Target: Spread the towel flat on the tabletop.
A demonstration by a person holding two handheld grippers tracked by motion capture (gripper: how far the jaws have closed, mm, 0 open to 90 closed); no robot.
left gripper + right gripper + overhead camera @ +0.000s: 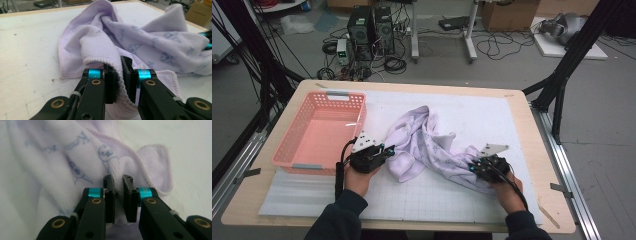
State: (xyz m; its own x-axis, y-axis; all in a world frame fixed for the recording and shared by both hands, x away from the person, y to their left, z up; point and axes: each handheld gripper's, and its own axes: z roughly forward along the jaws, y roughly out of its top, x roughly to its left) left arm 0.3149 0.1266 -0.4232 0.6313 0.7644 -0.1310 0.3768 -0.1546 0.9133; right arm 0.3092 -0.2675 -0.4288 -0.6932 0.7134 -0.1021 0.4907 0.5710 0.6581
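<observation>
A pale lilac towel point(427, 145) with small printed figures lies crumpled across the white mat. My left gripper point(388, 150) is at the towel's left end, shut on its hemmed edge. In the left gripper view that towel point(140, 42) folds down into my left gripper point(119, 77), whose pads pinch the hem. My right gripper point(473, 167) is at the towel's right end, low on the mat. In the right gripper view the towel point(75, 160) bunches up into my right gripper point(118, 192), pinched tight near a stitched corner.
A pink plastic basket point(292, 155) with nothing in it stands on the left of the mat, just beside my left hand. The white gridded mat point(482, 115) covers the wooden table point(532, 145). Computers and cables lie on the floor beyond the table's far edge.
</observation>
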